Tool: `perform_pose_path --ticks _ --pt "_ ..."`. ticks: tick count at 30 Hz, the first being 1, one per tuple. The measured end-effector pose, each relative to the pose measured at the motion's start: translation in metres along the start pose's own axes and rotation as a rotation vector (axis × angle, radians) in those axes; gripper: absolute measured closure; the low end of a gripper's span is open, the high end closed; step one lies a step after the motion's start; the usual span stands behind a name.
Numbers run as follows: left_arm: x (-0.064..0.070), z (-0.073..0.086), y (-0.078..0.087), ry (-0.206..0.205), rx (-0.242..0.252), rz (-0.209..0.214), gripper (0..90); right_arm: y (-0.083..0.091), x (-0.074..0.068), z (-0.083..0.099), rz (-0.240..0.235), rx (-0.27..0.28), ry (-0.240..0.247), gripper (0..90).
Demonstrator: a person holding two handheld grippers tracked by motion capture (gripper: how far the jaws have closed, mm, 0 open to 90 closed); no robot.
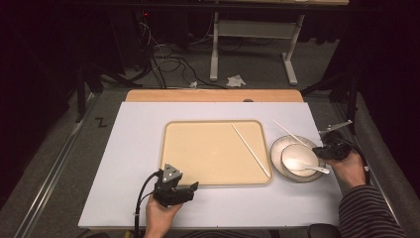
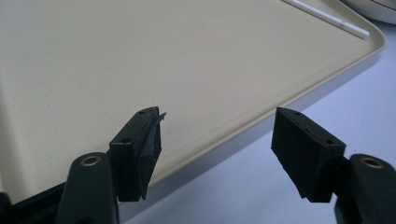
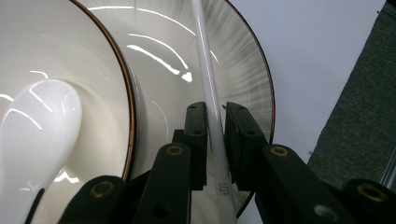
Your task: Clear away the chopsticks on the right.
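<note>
A beige tray (image 1: 198,148) lies mid-table with one white chopstick (image 1: 251,150) resting slantwise on its right side. To its right, a white bowl (image 1: 297,154) with a white spoon (image 1: 307,166) in it stands on a dark-rimmed plate (image 1: 277,148). A second white chopstick (image 1: 289,133) crosses the plate's far side. My right gripper (image 3: 215,116) is shut on this chopstick (image 3: 208,84) above the plate (image 3: 243,70), beside the bowl (image 3: 119,70) and spoon (image 3: 37,126). My left gripper (image 2: 217,135) stands open over the tray's near edge (image 2: 187,60), holding nothing.
The tray sits on a white board (image 1: 133,163) over a wooden tabletop (image 1: 213,95). Dark cloth (image 3: 355,116) borders the board on the right. Table legs and cables lie on the floor (image 1: 198,64) beyond. In the left gripper view the tray's chopstick (image 2: 331,17) shows at the top right.
</note>
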State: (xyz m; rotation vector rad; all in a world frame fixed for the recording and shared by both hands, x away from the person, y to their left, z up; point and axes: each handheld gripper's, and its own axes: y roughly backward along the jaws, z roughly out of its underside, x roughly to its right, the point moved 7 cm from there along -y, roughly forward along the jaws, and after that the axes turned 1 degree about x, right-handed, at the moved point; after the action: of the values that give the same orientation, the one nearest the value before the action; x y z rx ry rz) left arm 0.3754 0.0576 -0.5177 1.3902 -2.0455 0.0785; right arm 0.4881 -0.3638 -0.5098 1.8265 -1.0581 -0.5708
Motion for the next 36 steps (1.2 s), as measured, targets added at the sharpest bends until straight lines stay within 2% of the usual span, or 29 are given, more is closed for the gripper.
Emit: perform_pose_path --ticks 17,24,36 --pt "-0.001 -0.001 0.001 0.014 0.008 -0.003 33.2 -0.011 0.000 -0.003 -0.005 -0.012 0.019 84.8" --pt "-0.001 -0.001 0.000 0.012 0.005 -0.005 33.1 -0.012 0.002 -0.001 -0.018 -0.006 -0.003 85.4" --pt "-0.001 -0.001 -0.001 0.013 -0.010 0.006 33.1 -0.007 0.001 -0.001 -0.014 0.011 -0.010 85.7"
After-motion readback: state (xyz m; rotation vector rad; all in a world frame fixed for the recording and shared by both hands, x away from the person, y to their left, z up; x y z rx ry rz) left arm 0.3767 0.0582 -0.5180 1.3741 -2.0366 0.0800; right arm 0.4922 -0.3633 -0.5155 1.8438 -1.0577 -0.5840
